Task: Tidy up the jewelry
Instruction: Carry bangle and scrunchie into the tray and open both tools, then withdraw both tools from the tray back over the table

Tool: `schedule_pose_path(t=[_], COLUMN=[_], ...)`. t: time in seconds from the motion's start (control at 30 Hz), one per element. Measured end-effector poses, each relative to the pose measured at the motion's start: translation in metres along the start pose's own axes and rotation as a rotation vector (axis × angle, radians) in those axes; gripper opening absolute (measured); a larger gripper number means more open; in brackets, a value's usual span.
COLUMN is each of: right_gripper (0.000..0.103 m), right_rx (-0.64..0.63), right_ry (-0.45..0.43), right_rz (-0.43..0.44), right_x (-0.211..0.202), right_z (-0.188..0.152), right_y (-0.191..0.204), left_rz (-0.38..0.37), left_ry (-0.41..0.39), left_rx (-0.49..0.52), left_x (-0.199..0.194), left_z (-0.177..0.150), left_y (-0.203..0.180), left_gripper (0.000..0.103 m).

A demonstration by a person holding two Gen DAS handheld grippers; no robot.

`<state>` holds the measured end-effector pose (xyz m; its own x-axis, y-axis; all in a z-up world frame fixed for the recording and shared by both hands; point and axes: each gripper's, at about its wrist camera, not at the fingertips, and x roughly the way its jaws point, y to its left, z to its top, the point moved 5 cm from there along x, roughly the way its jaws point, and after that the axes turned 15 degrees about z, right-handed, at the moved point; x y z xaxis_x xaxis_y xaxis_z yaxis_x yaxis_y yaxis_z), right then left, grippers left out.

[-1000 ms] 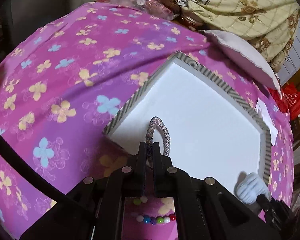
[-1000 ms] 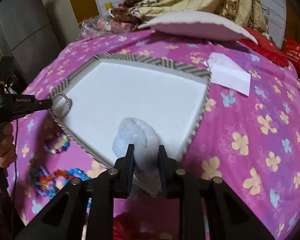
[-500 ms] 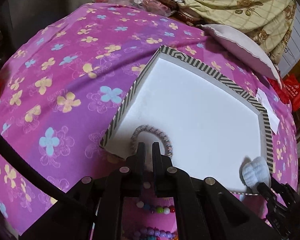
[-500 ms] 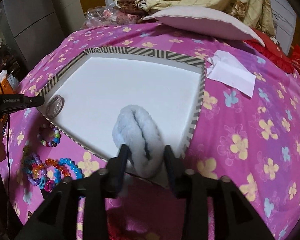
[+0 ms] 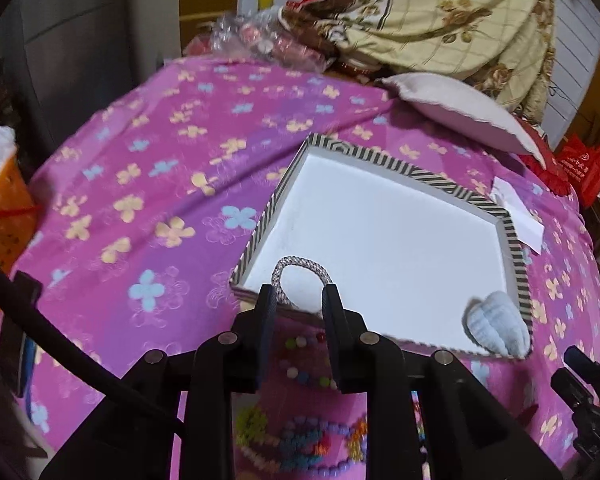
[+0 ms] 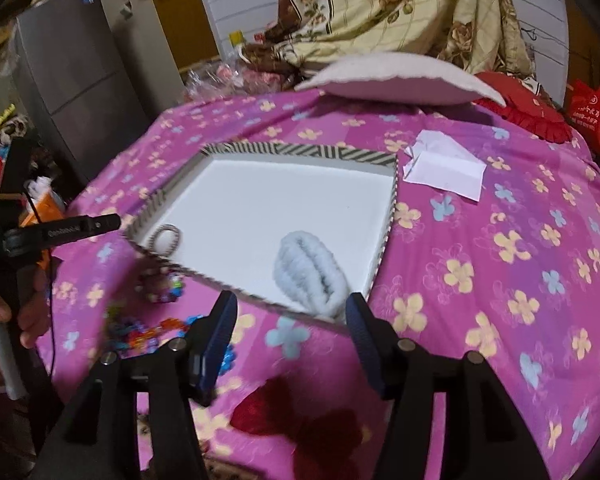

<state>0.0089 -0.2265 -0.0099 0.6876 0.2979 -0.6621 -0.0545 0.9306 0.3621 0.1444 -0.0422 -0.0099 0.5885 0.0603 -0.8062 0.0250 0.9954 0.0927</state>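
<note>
Tray (image 5: pixel 512 236) holds silver bracelet (image 5: pixel 300 268), blue scrunchie (image 6: pixel 312 272); both tools just opened, empty.

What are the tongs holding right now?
Nothing. Both tongs have just been opening: the left tongs let the braided grey bracelet lie in the striped tray; the right tongs released the fluffy pale-blue scrunchie.

Left hand-held gripper (image 5: pixel 296 300): matte black plastic frame, two flat upright fingers (image 5: pixel 266 312), round silver screw heads along the linkage.
Cable: thick black cord (image 5: pixel 60 340) crossing the left gripper's lower left.
Right hand-held gripper (image 6: pixel 290 312): black frame, silver screws, dark blue ribbed pads (image 6: pixel 358 332).
Side view of left gripper: black bar with faint white lettering, white handle below.
</note>
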Motion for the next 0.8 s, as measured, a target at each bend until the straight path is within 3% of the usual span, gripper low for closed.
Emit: schedule_pose_path(t=[0.4, 0.8], right_gripper=[0.064, 0.070], right_rx=[-0.016, -0.020], right_ry=[-0.006, -0.042], right_rz=[-0.004, -0.038], right_x=[-0.032, -0.051], right_z=[-0.046, -0.057], right_y=[0.034, 0.050], left_rz=[0.048, 0.056], left_ry=[-0.076, -0.096], left_rx=[0.038, 0.036], left_x=[-0.050, -0.076], left_z=[-0.050, -0.082], left_y=[0.010, 0.016], left_gripper=[0.021, 0.021])
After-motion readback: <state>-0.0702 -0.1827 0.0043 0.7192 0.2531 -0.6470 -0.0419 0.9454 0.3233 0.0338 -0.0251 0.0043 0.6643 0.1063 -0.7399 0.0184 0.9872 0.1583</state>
